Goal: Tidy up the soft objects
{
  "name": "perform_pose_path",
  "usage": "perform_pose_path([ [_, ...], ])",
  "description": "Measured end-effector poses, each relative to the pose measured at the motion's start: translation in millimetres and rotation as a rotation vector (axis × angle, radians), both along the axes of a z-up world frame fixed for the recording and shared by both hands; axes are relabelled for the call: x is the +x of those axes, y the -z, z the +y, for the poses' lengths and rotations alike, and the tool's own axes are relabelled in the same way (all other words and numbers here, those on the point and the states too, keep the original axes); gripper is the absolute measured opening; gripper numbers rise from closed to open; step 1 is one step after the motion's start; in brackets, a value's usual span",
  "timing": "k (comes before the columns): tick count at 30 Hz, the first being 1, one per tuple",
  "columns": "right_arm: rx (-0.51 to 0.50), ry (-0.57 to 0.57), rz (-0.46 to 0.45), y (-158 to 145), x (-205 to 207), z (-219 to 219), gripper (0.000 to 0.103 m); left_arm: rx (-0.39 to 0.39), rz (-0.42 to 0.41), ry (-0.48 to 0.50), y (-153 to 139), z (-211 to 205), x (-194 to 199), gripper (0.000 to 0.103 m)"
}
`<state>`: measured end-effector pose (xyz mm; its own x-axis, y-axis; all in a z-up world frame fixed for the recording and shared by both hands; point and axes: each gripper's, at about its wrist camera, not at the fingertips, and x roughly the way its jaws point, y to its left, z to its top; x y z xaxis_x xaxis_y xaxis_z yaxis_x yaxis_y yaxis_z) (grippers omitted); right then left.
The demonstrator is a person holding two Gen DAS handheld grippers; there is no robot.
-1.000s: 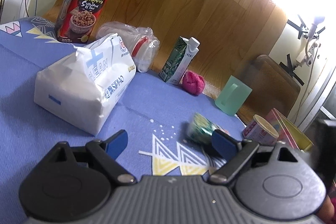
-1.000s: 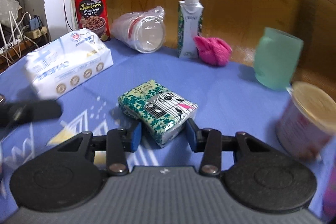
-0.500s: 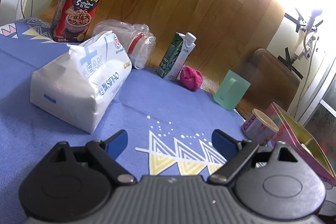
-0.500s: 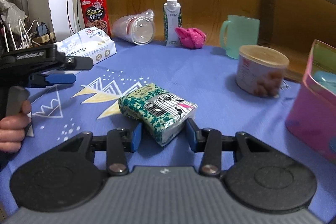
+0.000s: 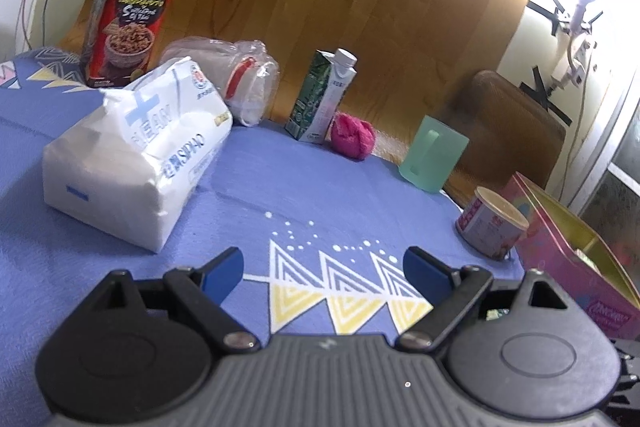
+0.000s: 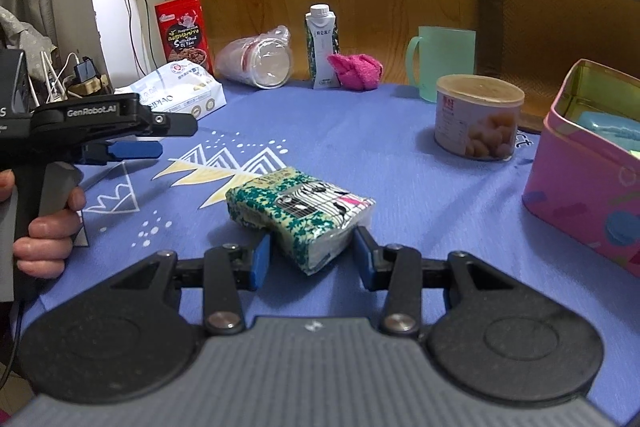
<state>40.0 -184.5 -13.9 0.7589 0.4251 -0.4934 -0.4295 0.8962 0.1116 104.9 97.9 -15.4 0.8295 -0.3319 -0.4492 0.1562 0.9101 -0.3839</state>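
My right gripper (image 6: 312, 253) is shut on a green-patterned tissue pack (image 6: 298, 213), held just above the blue tablecloth (image 6: 360, 135). A pink tin box (image 6: 588, 167) with its top open stands to the right of it. My left gripper (image 5: 323, 269) is open with nothing between its blue pads, hovering over the cloth; the right wrist view shows it at the left (image 6: 136, 141), held by a hand (image 6: 44, 239). A large white tissue bag (image 5: 140, 155) lies ahead on the left. A pink cloth ball (image 5: 354, 137) sits at the back beside a milk carton (image 5: 320, 97).
A red cereal box (image 5: 136, 15), a bagged stack of plastic cups (image 5: 236, 83), a green mug (image 5: 434, 155) and a snack can (image 5: 492, 229) stand on the table. A wooden panel and a brown chair back (image 6: 560, 19) lie behind. Cables and chargers (image 6: 76, 75) are at far left.
My right gripper carried the tissue pack rightwards, so the pink tin box has come into its view. The pack has left the left wrist view, where the can and tin now show.
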Motion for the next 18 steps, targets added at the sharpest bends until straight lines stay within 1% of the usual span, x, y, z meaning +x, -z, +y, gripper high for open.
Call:
perform_pose_path([
  [4, -0.003, 0.0, -0.006, 1, -7, -4, 0.046, 0.026, -0.001, 0.021, -1, -6, 0, 0.09],
  [10, 0.01, 0.027, -0.013, 2, -15, -14, 0.046, 0.068, 0.011, 0.021, -1, -13, -2, 0.09],
  [14, 0.028, 0.037, -0.003, 4, -16, -20, 0.051, 0.083, 0.014, 0.02, 0, -15, -3, 0.09],
  [18, 0.028, 0.026, -0.007, 5, -17, -19, 0.056, 0.075, 0.02, 0.018, 0, -12, -2, 0.09],
])
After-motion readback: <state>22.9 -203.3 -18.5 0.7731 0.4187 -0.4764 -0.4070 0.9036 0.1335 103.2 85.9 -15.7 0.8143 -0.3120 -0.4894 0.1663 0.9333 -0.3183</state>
